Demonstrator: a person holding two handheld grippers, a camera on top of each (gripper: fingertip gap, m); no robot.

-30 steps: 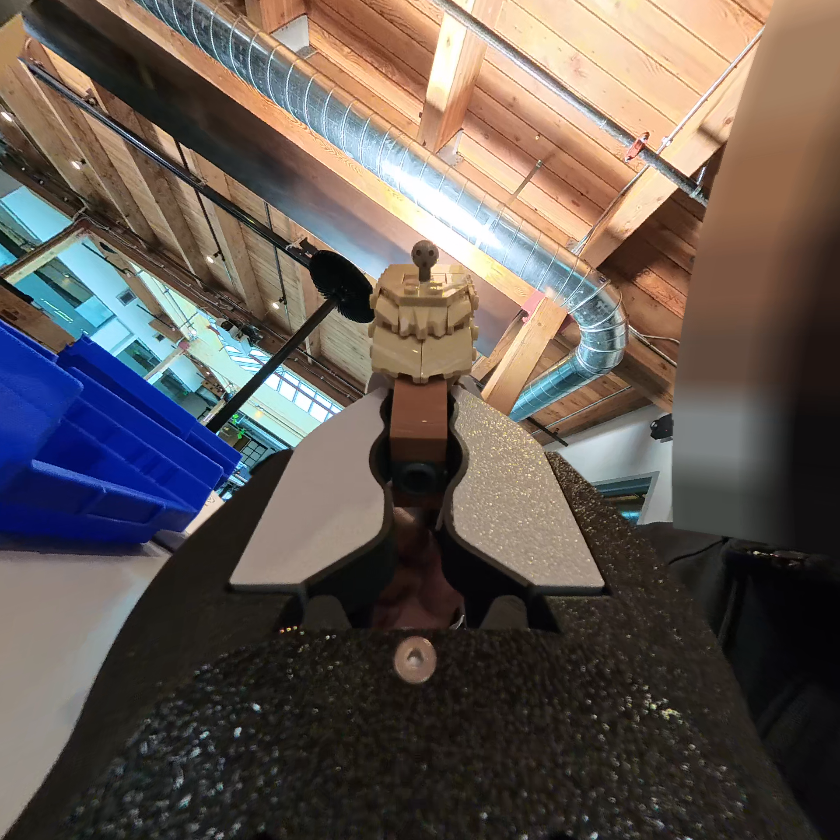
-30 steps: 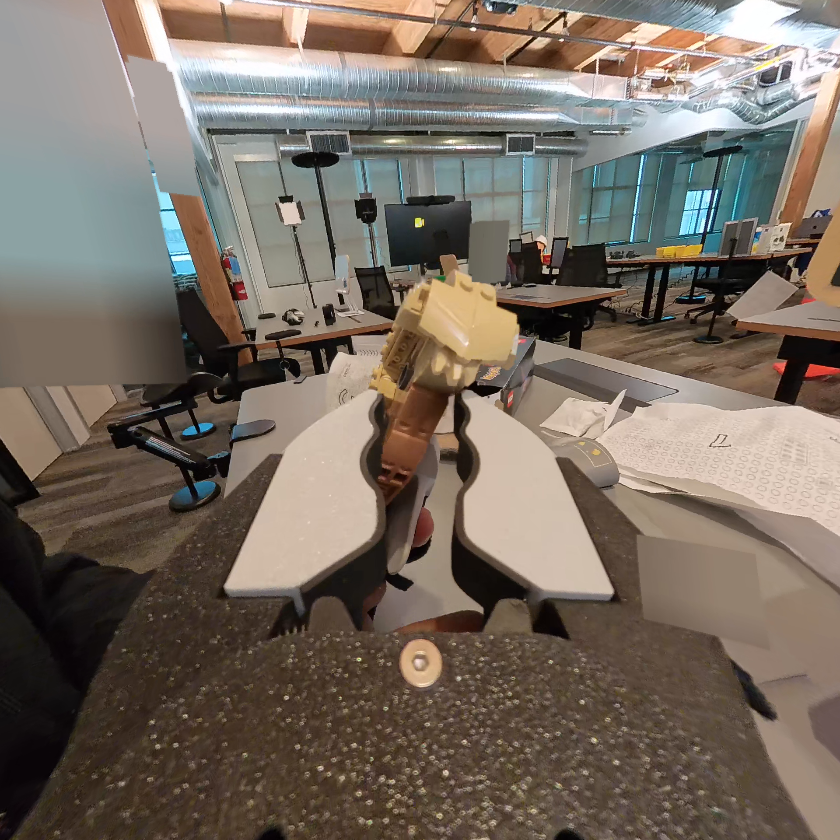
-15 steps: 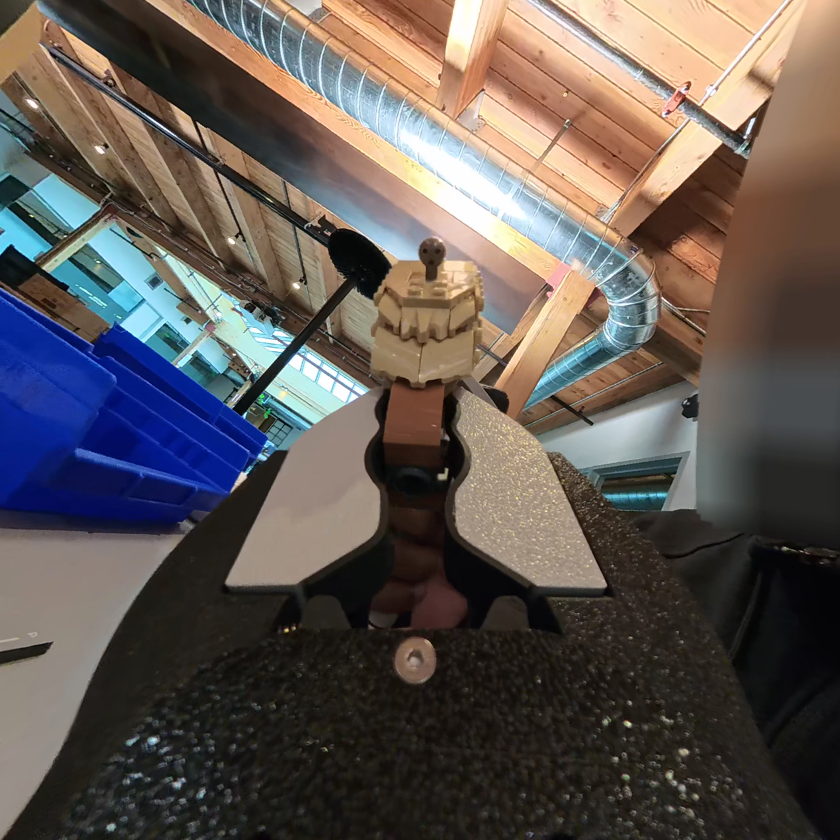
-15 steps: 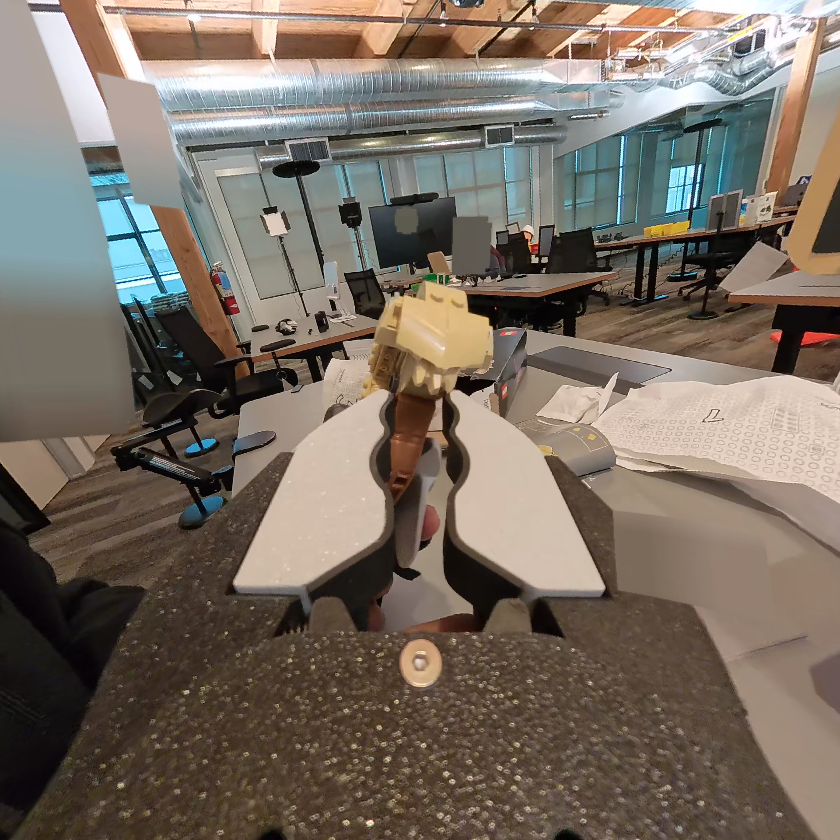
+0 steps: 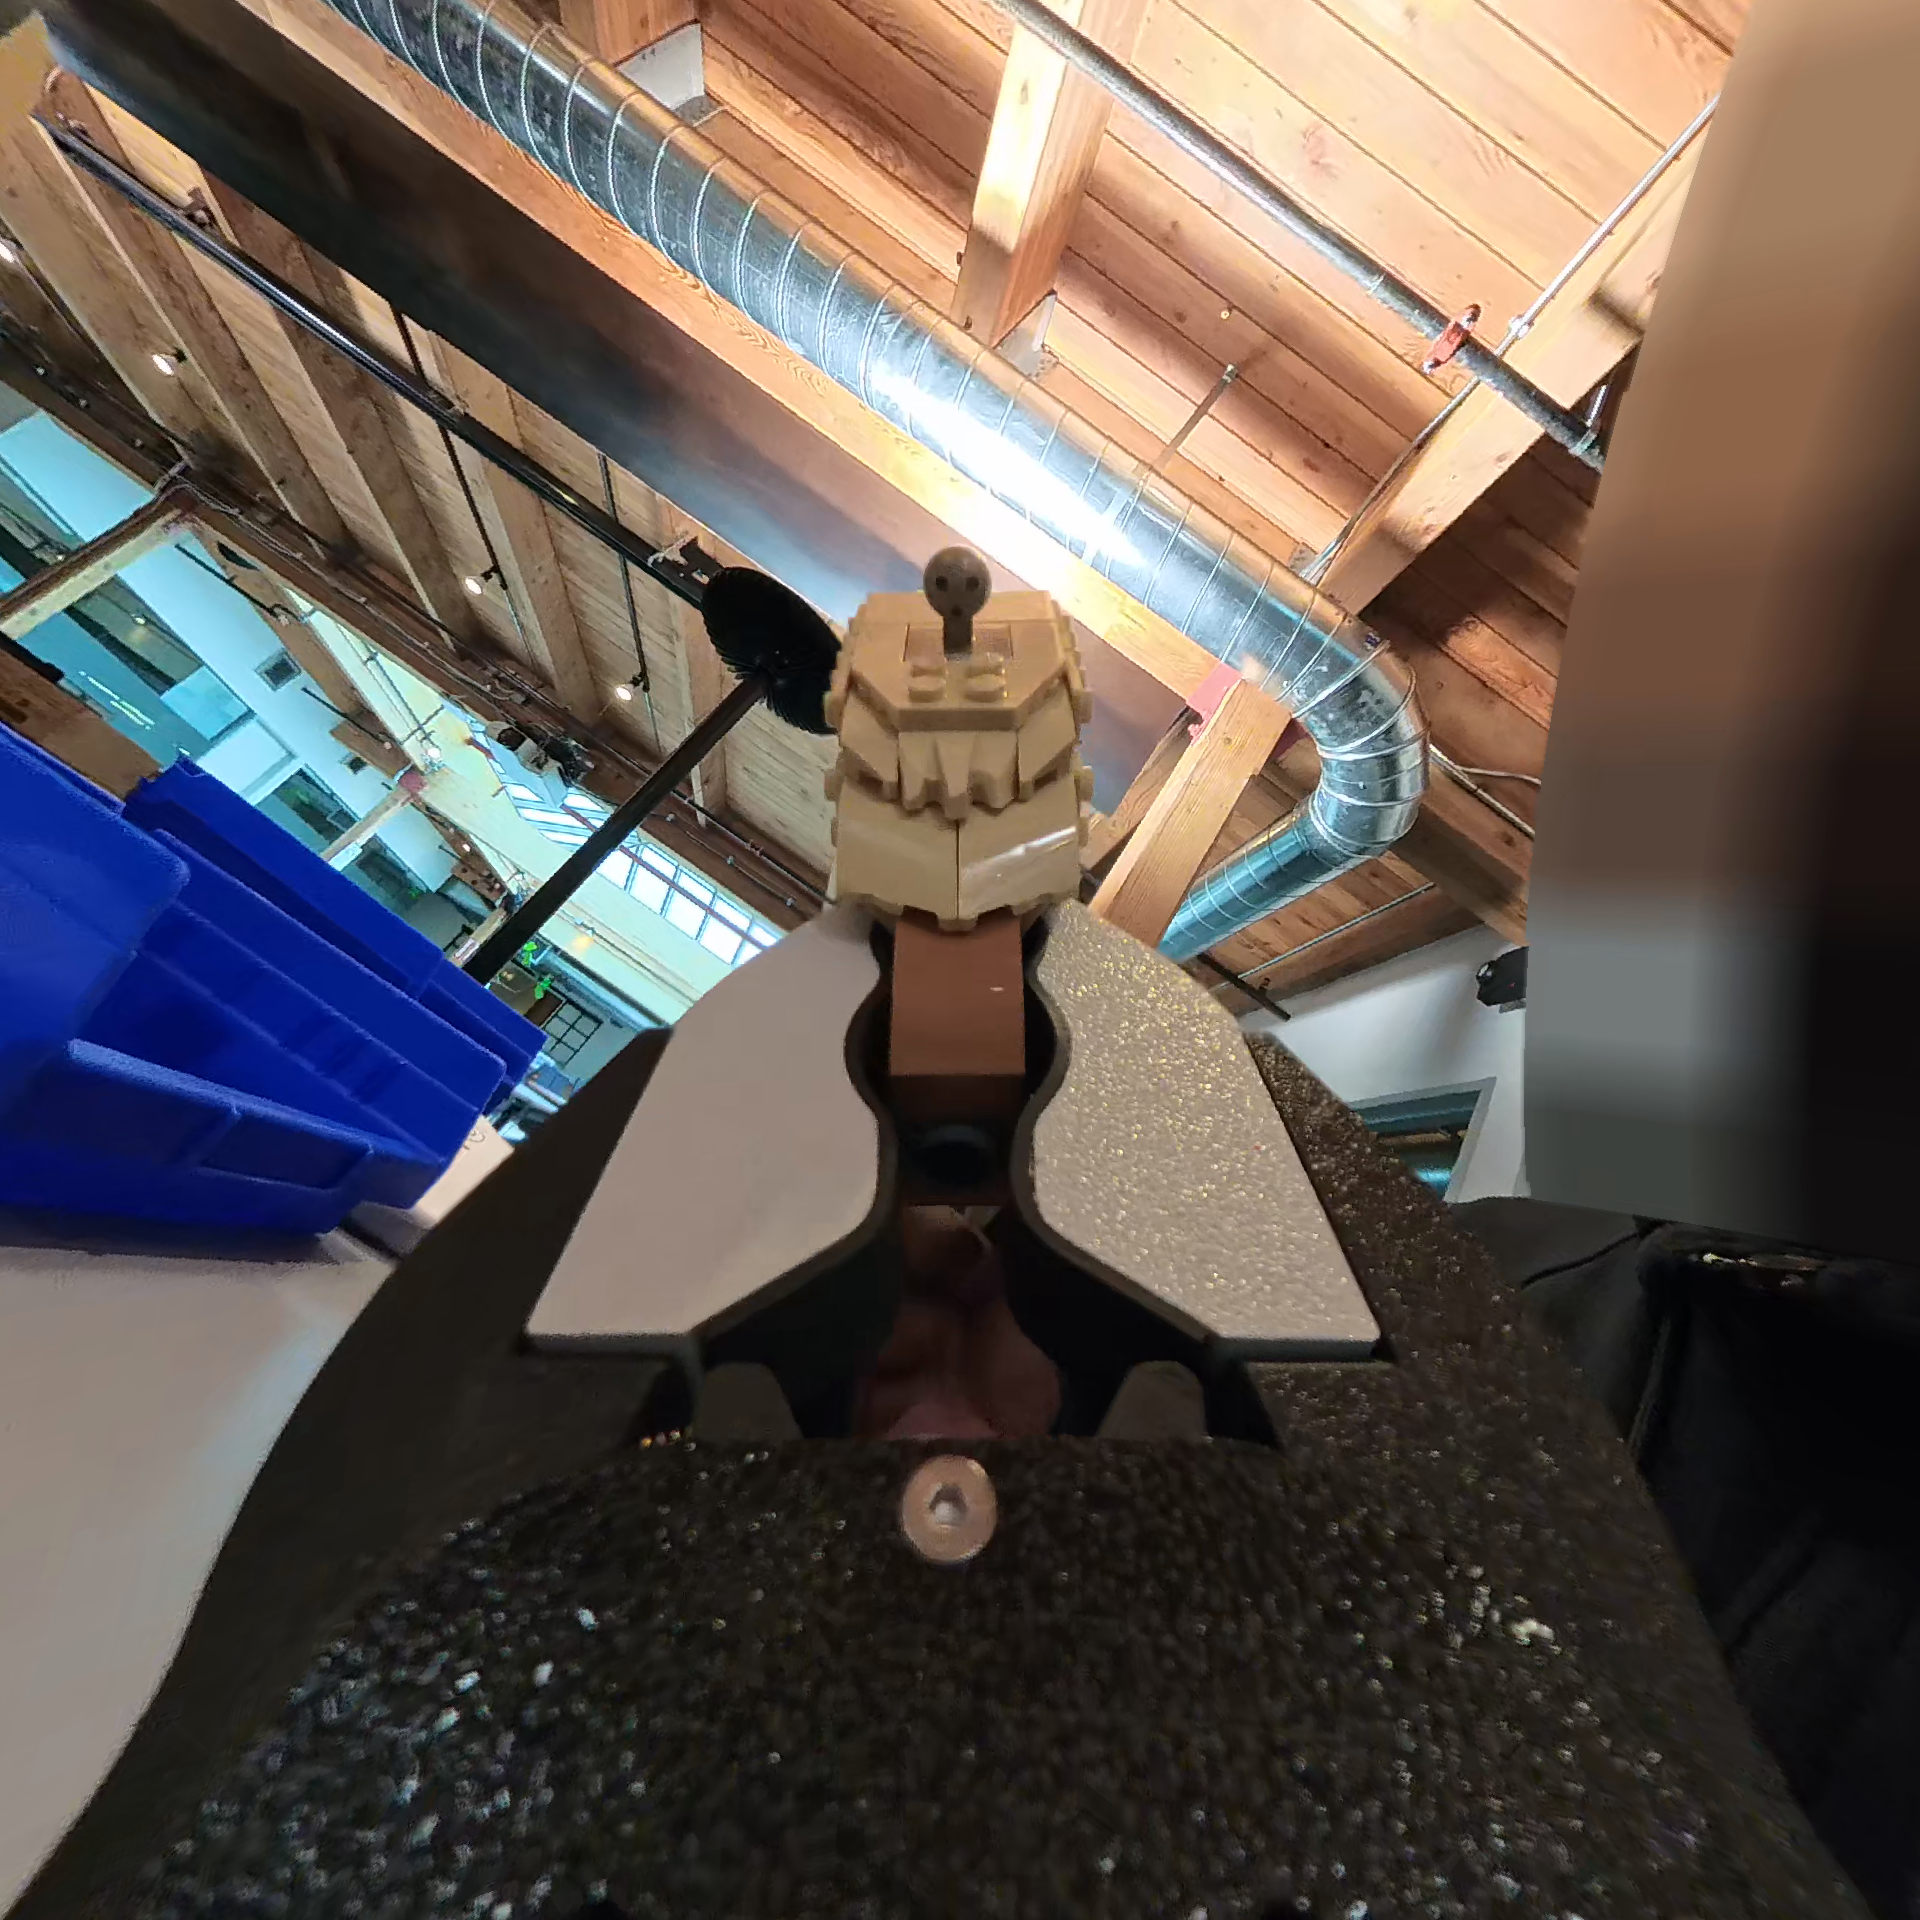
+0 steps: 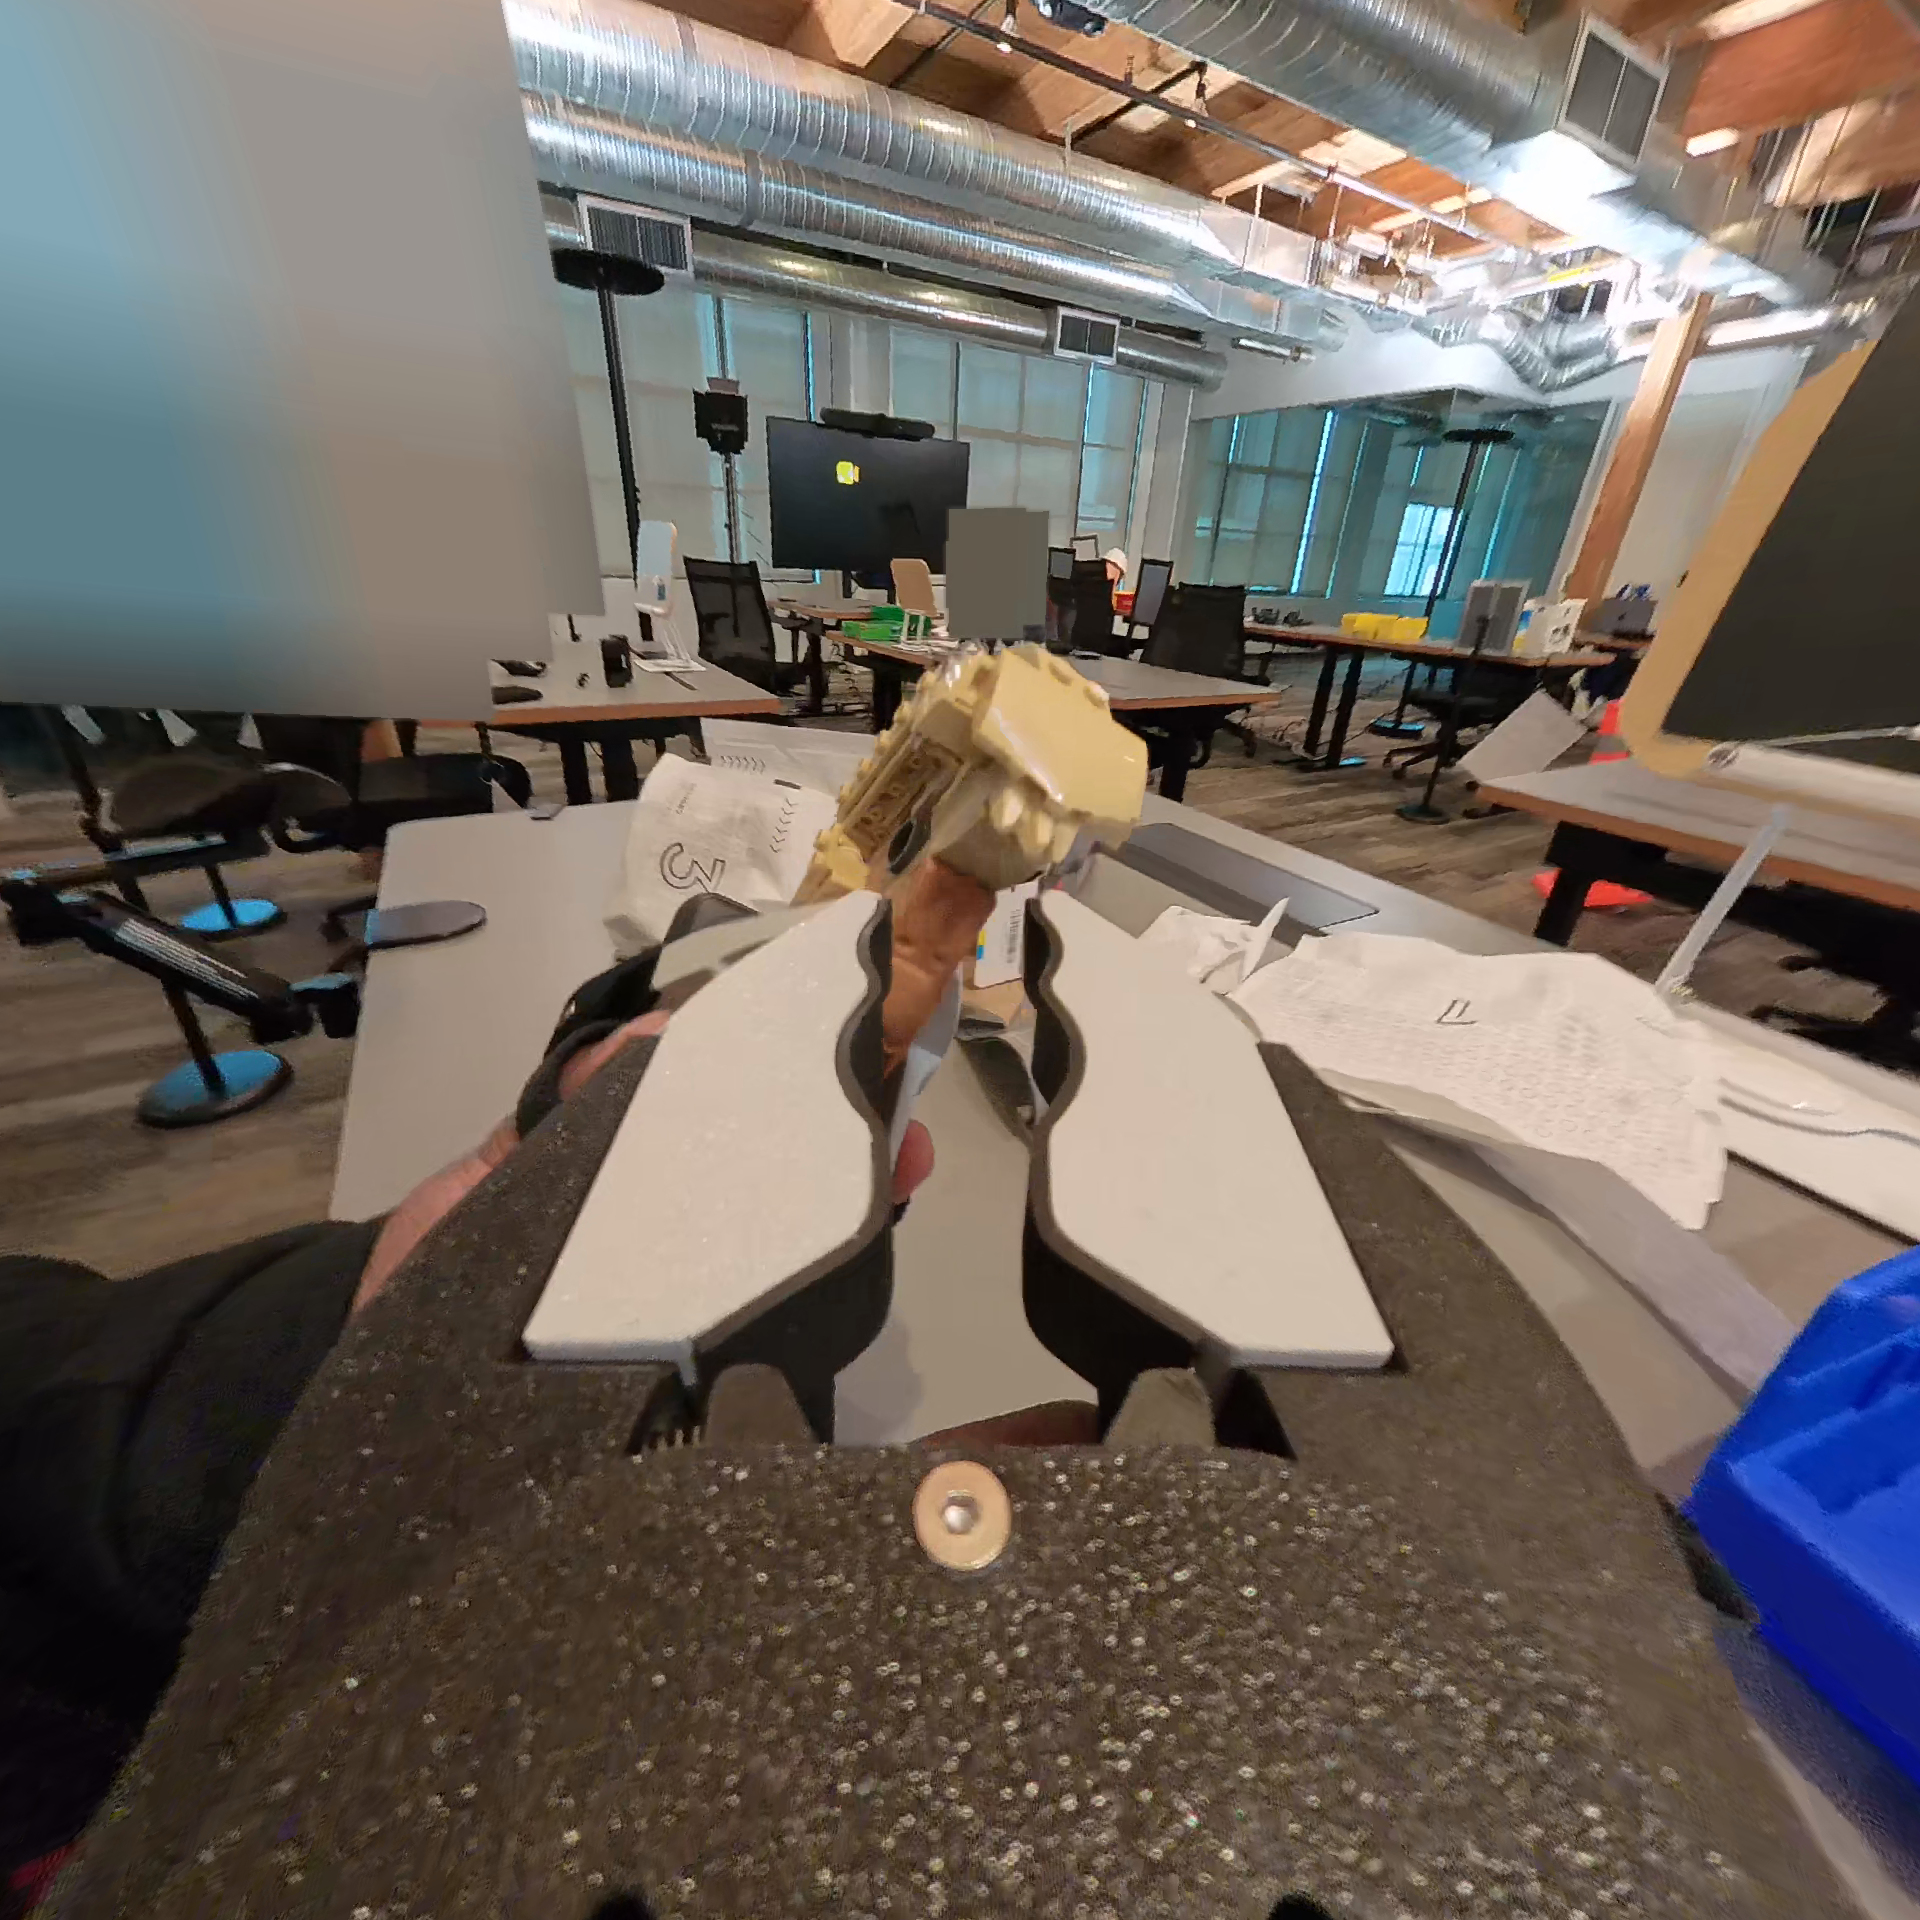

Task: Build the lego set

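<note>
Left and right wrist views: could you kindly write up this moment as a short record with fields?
Left gripper: shut on the brown stem of a brick model, a finger pressing each side.
Brick model: tan blocky head on the brown stem, a small grey knob on top, raised toward the ceiling.
Right gripper: open; the stem stands between its fingers, close against the left one, with a gap at the right one.
Nearby: blue bins at the left; grey table with printed papers.
</note>
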